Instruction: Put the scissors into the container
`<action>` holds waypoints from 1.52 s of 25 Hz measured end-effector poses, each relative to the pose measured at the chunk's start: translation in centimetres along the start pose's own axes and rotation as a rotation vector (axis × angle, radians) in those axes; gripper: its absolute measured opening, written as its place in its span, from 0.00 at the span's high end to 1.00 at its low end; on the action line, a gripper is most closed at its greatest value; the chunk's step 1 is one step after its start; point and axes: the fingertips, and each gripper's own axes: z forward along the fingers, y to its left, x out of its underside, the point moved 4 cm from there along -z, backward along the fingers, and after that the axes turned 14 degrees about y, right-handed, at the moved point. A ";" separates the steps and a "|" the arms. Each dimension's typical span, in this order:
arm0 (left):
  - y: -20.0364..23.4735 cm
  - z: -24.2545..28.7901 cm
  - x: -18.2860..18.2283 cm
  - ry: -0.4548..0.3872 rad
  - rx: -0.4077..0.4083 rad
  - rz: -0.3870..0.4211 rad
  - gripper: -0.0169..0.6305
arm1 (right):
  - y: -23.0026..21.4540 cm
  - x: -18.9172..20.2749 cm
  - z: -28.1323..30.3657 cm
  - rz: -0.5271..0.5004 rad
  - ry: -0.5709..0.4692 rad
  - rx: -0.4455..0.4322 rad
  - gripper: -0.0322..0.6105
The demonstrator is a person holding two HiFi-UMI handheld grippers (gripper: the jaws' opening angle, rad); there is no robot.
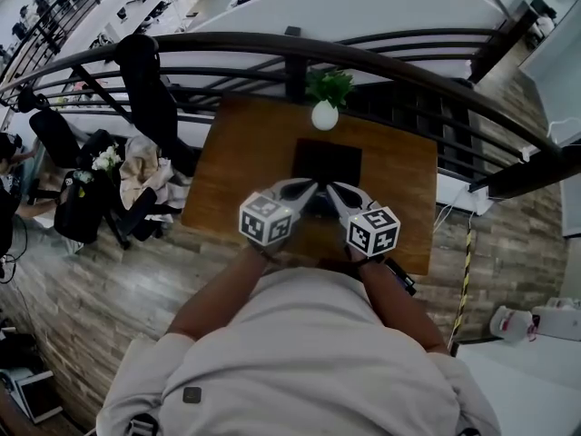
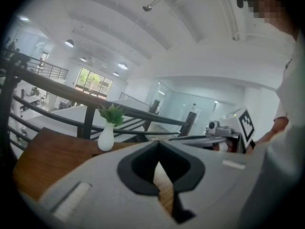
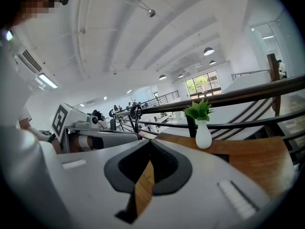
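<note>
scissors: i cannot make them out in any view.
container [image 1: 327,160]: a dark square on the middle of the table [image 1: 236,157], just ahead of my gripper tips. from the head view its inside is only a black patch, so i cannot tell what lies in it.
dark thing [image 1: 400,277]: at the table's near right edge, beside my right forearm. it is too small to name.
cut off: my chest and arms fill the bottom of the head view and cover the table's near edge.
left gripper [image 1: 307,191]: jaws closed tip to tip with nothing between them. only table wood shows through the slot behind the tips.
right gripper [image 1: 336,193]: the same, closed and empty.
both grippers: side by side above the table's near half, tips angled toward each other, marker cubes toward me.
vase [image 1: 324,114]: white, upright, holding a green sprig. it stands at the table's far edge, beyond the container and apart from it.
railing [image 1: 272,44]: dark, curved, right behind the table.
floor [image 1: 109,280]: wood-look planks.
chairs and bags [image 1: 82,198]: a dark cluster left of the table.
room: a white ceiling [image 3: 143,32] with round lamps.
</note>
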 end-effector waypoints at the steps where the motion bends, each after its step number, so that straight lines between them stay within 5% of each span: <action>1: -0.1 0.1 0.2 0.001 -0.001 -0.004 0.97 | 0.1 0.2 -0.1 -0.001 0.000 -0.001 0.94; 38: -14.0 7.2 1.9 -0.016 -0.120 -0.001 0.97 | -4.5 5.9 -13.0 -0.070 -0.025 -0.132 0.94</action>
